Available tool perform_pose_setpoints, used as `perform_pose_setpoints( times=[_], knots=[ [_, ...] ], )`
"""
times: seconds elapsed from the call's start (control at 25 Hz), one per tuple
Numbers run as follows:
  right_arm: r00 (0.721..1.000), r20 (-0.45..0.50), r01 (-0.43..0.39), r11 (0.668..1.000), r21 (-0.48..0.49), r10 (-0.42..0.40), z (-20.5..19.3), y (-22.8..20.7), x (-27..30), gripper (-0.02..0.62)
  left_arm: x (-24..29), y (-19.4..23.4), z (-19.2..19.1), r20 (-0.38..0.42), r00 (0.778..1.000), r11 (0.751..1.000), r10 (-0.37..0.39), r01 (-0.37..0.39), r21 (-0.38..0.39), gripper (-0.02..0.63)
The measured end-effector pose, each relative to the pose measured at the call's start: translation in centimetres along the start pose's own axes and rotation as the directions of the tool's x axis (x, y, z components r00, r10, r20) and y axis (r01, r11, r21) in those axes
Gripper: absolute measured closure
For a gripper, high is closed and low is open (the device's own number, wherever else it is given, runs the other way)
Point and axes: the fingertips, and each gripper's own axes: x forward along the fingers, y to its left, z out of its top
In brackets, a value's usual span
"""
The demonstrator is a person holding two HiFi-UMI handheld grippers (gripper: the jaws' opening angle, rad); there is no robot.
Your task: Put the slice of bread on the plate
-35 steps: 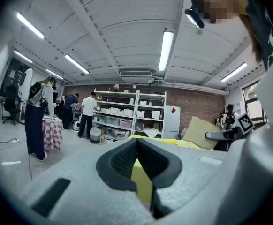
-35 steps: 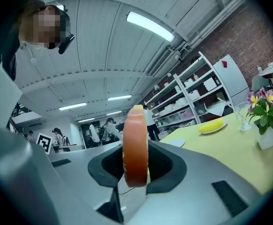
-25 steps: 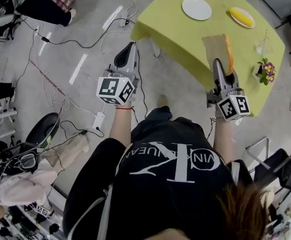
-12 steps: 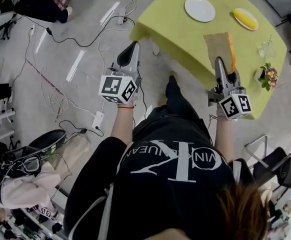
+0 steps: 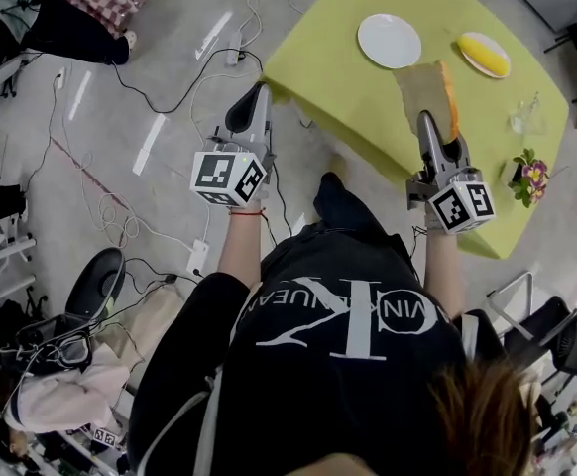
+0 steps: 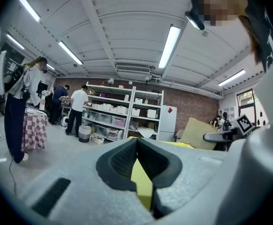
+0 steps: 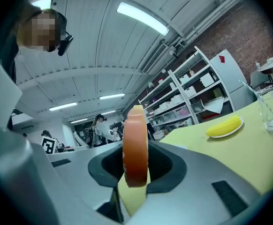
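My right gripper (image 5: 430, 123) is shut on the slice of bread (image 5: 425, 89), a tan slice with an orange crust held on edge over the yellow-green table (image 5: 328, 67). In the right gripper view the crust (image 7: 135, 144) stands upright between the pads. The white plate (image 5: 389, 40) lies bare on the table, just beyond and left of the slice. Off the table's left corner, over the floor, my left gripper (image 5: 257, 95) holds nothing. Its pads (image 6: 127, 161) meet at the tips.
A banana on a yellow dish (image 5: 483, 55) lies right of the plate. A glass (image 5: 524, 117) and a small flower pot (image 5: 527, 178) stand at the table's right edge. Cables (image 5: 120, 196) run across the floor at left. People stand by shelves (image 6: 103, 116).
Both grippers have moved forward towards the table. The bread slice has come closer to the white plate and is farther over the tabletop.
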Motion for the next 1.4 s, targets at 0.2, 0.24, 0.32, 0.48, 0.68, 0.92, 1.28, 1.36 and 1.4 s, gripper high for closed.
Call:
perform_pose_setpoints(
  times=[0.2,0.24,0.32,0.48,0.68,0.92,1.28,1.36,1.4],
  knots=[
    [0.999,-0.004,0.033,0.999,0.031,-0.033,0.7,-2.8,2.9,0.502,4.6,0.4,0.7,-0.009,0.999,0.999,-0.041,0.041,0.029,0.595],
    [0.999,-0.005,0.036,0.999,0.034,-0.036,0.9,-3.2,3.6,0.5,5.5,0.7,0.8,-0.009,0.999,0.999,-0.044,0.044,0.026,0.595],
    [0.999,-0.018,0.041,0.998,0.04,-0.04,0.8,-4.1,4.6,0.5,7.1,1.2,0.6,-0.016,0.999,0.999,-0.052,0.052,0.013,0.595],
    [0.996,-0.058,0.066,0.995,0.068,-0.062,-0.2,-6.2,6.4,0.5,10.5,1.3,-0.8,-0.058,0.995,0.996,-0.086,0.087,0.007,0.595],
    [0.993,-0.086,0.087,0.991,0.099,-0.078,-1.2,-8.8,8.6,0.5,14.7,1.5,-2.5,-0.092,0.988,0.993,-0.122,0.122,-0.007,0.595],
    [0.99,-0.116,0.093,0.989,0.119,-0.079,-1.6,-10.4,9.9,0.5,17.5,0.8,-3.3,-0.118,0.98,0.987,-0.161,0.161,-0.014,0.595],
    [0.988,-0.143,0.081,0.985,0.154,-0.059,-3.1,-11.1,11.9,0.5,18.7,1.2,-5.0,-0.143,0.978,0.988,-0.154,0.151,-0.032,0.595],
    [0.987,-0.148,0.083,0.983,0.166,-0.059,-3.3,-11.0,12.1,0.499,18.7,1.2,-5.0,-0.151,0.976,0.987,-0.159,0.156,-0.03,0.595],
    [0.987,-0.151,0.085,0.981,0.173,-0.059,-3.4,-10.9,12.3,0.499,18.7,1.2,-4.8,-0.152,0.975,0.987,-0.163,0.161,-0.025,0.595]
  ],
)
